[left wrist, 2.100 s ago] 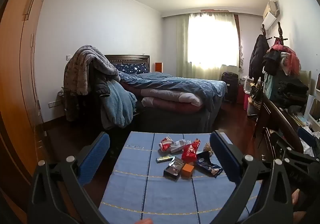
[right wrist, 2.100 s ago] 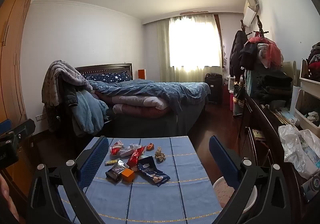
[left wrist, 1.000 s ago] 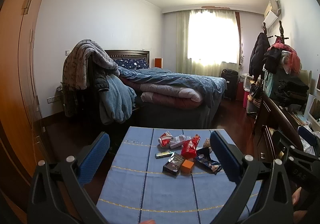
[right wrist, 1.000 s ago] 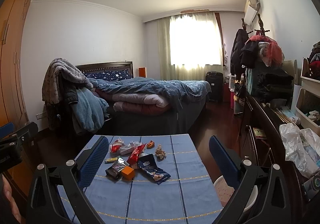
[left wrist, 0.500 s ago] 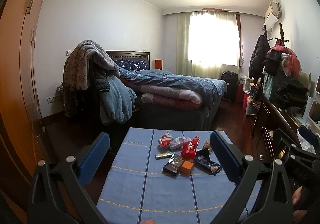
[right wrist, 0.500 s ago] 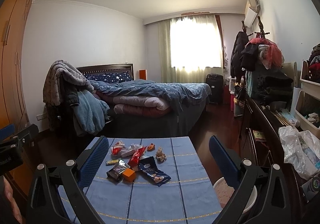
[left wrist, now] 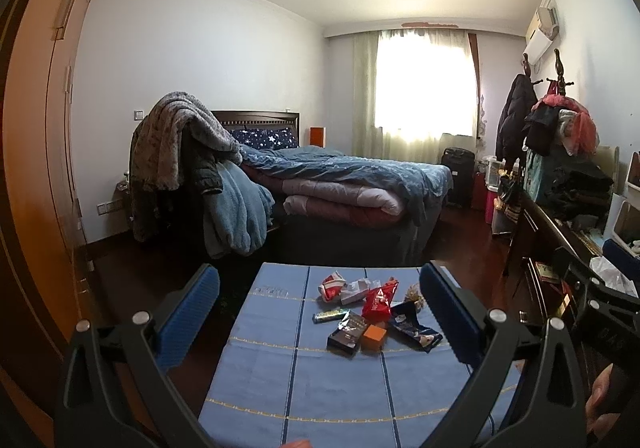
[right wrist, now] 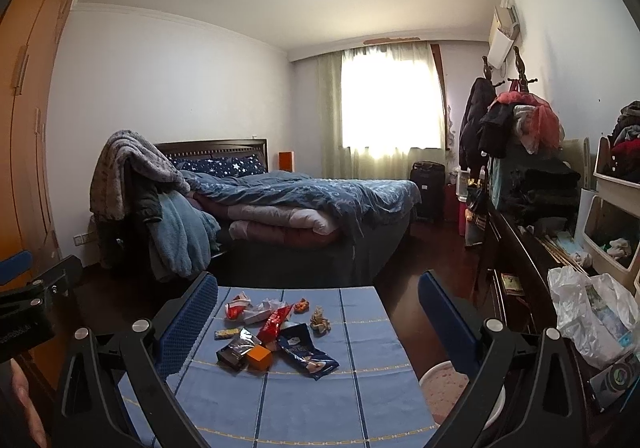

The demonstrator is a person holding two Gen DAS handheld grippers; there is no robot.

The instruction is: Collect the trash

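Note:
A heap of trash lies on the blue tablecloth [left wrist: 340, 384] [right wrist: 312, 400]: a red wrapper [left wrist: 378, 298] [right wrist: 276, 318], a dark blue snack bag [left wrist: 416, 330] [right wrist: 306, 352], an orange box [left wrist: 374, 336] [right wrist: 259, 357], a black packet [left wrist: 348, 332] [right wrist: 236, 348], a crumpled wad [right wrist: 320, 318]. My left gripper [left wrist: 316, 312] is open and empty, held above the table short of the heap. My right gripper [right wrist: 318, 312] is open and empty too, likewise short of the heap.
A white round bin [right wrist: 460, 392] stands at the table's right. A dark dresser [right wrist: 532, 268] with a plastic bag [right wrist: 592, 312] runs along the right wall. A bed [left wrist: 344, 184] lies beyond the table. A wooden wardrobe [left wrist: 36, 168] is at the left.
Both grippers have drifted only slightly, with small shifts in view. Both stay open and empty. The trash has not moved.

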